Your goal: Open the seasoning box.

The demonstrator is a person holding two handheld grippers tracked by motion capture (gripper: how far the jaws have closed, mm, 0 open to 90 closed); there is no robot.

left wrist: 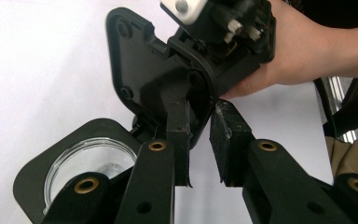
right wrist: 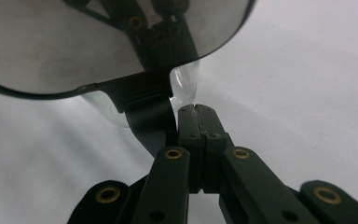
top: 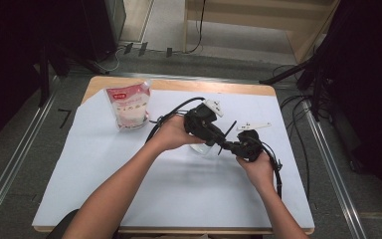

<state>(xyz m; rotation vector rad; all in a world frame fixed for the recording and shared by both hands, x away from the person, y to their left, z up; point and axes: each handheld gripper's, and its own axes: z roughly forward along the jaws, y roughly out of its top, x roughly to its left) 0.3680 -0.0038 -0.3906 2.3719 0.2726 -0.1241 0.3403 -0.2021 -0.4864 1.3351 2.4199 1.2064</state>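
Left gripper fingers part-open, nothing pinched; right gripper fingers closed, empty; glass bowl on counter beneath.

A wooden table covered with a white sheet, with two things resting on it.

The sheet spreads over nearly the whole top; bare wood shows as a strip along the far edge and a thin line at the near edge. A pink-and-white pouch stands upright on the sheet near the far left corner, well apart from everything else. Close to the middle, a little right, a clear glass bowl sits on the sheet; in the left gripper view its round rim shows against the white surface. The table itself stands on a grey floor, between metal rails.
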